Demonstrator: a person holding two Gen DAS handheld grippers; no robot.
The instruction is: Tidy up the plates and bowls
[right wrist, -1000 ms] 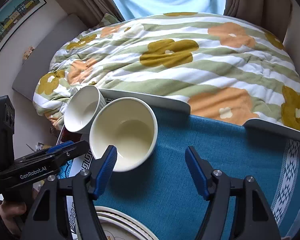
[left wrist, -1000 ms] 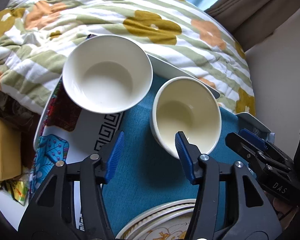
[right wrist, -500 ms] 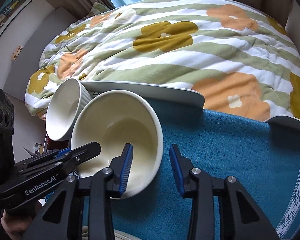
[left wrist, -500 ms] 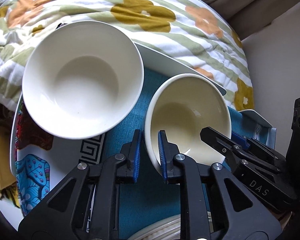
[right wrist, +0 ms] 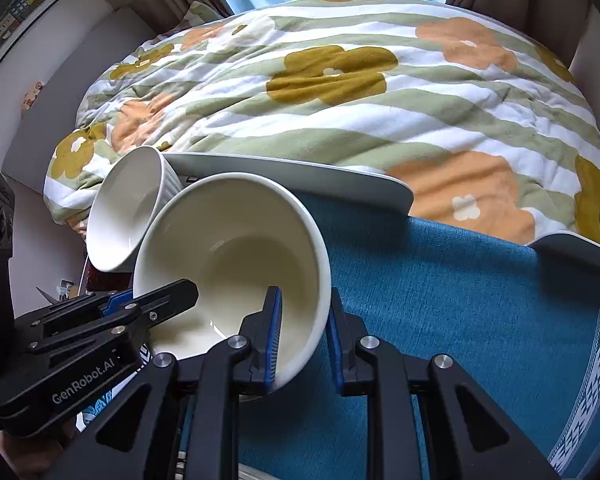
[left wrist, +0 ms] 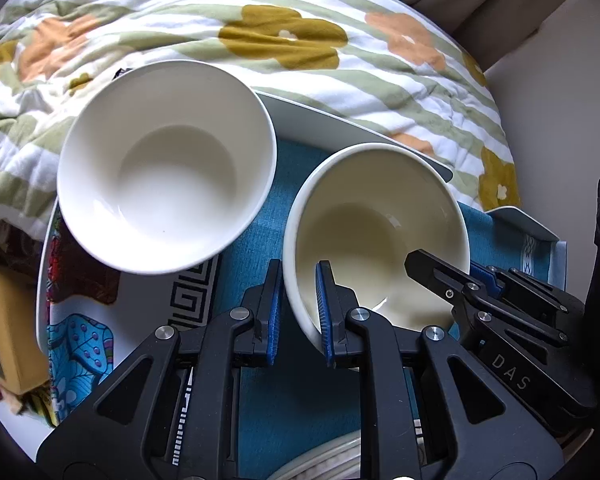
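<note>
Bowls sit side by side on a blue cloth (right wrist: 452, 320) spread over a table by a bed with a flowery blanket (right wrist: 340, 92). The cream bowl (left wrist: 376, 236) is the one both tools have hold of. The left gripper (left wrist: 298, 314) is closed tight on the bowl's near left rim — one blue pad is outside the wall and the other is inside the bowl. The right gripper (right wrist: 302, 338) has the near right rim of the same bowl between its pads, one pad inside and one outside, and its jaws are closing onto the wall; the inside pad looks pressed on it, but I cannot tell if the outside one touches yet. In the left wrist view the right gripper's black finger reaches over the bowl's right rim, and in the right wrist view the left gripper's black finger dips in from the left. The white bowl (left wrist: 166, 168) stands just to the left of the cream one, a bit farther from the tools, and no gripper touches it. Its outside has little ribs. A patterned plate (left wrist: 324, 466) peeks out low down, under the left gripper.
</note>
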